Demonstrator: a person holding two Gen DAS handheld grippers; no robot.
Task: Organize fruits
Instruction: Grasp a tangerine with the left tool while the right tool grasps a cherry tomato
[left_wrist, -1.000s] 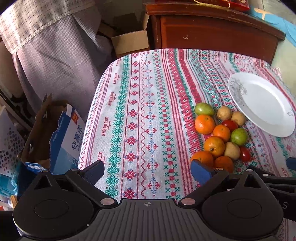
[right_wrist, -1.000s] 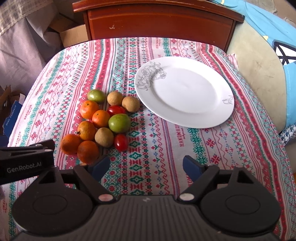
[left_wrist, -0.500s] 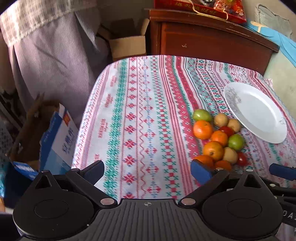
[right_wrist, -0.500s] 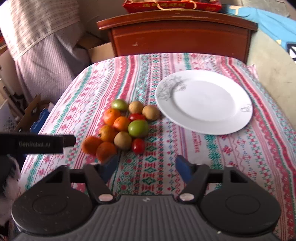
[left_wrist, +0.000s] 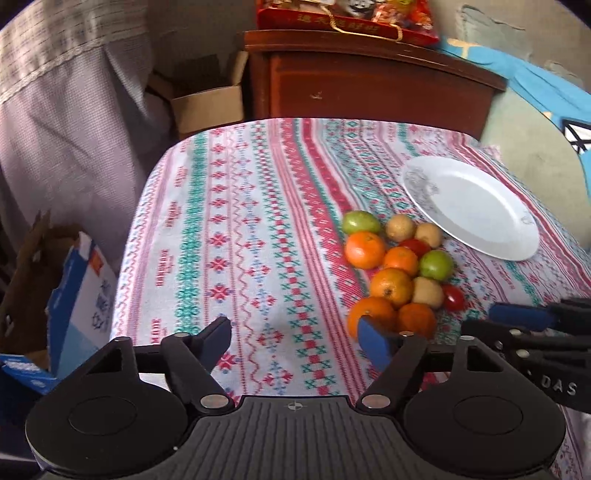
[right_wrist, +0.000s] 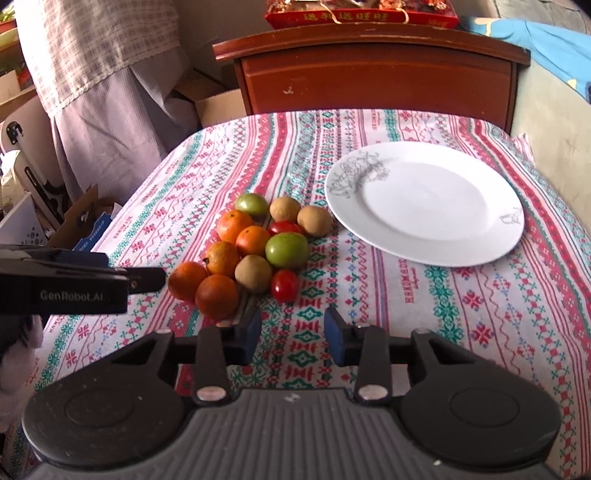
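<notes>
A patterned cloth (right_wrist: 461, 295) covers the table, with a wooden cabinet (right_wrist: 373, 70) behind it. A white plate (right_wrist: 424, 203) sits bare on the cloth's right side. Just left of the plate lies a tight cluster of fruit (right_wrist: 255, 251): oranges (right_wrist: 217, 295), green fruits (right_wrist: 286, 250), brown ones (right_wrist: 253, 273) and small red tomatoes (right_wrist: 284, 285), all touching or nearly so. The left gripper (left_wrist: 293, 334) hangs over bare cloth to the cluster's left, its jaws closing with nothing between them. The right gripper (right_wrist: 293, 326) hovers just in front of the fruit, jaws also closing on nothing, the gap narrow.
</notes>
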